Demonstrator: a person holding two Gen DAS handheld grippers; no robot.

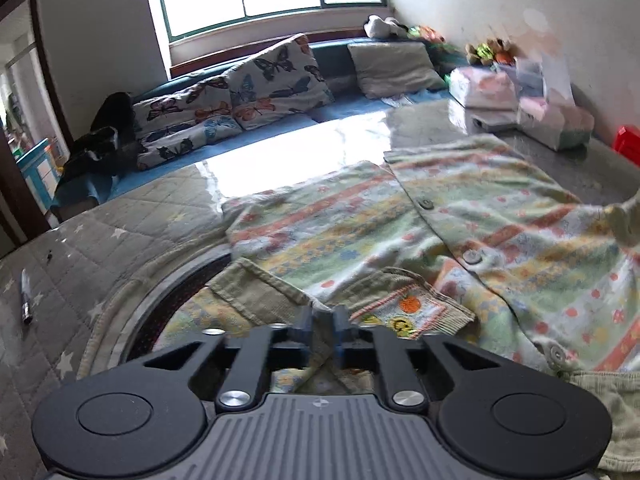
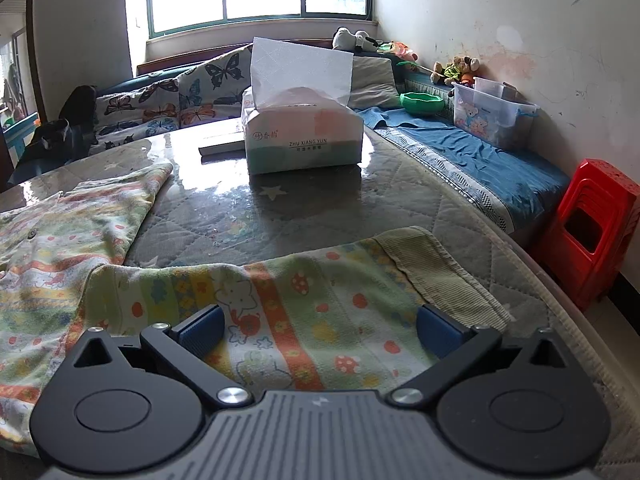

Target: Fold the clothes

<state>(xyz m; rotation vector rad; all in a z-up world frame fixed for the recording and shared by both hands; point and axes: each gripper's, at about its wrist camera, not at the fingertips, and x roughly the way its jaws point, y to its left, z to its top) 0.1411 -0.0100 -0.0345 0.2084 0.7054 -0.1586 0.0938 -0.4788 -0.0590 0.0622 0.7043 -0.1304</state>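
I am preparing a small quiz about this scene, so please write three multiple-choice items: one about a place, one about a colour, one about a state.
1. Where does the white-and-green pack of paper tissues stand?
A. on the glossy quilted table
B. on the red plastic stool
C. on the blue-covered bench

2. What colour are the pads on the fingers of the right gripper?
A. red
B. blue
C. yellow

3. How are the fingers of the left gripper?
A. wide open over bare table
B. out of view
C. closed on the ribbed cuff of the pastel patterned children's shirt

Answers: 1 A, the pack rests on the table beyond the shirt. 2 B, both pads show blue in the right wrist view. 3 C, the left wrist view shows the fingers pinching cloth between them.
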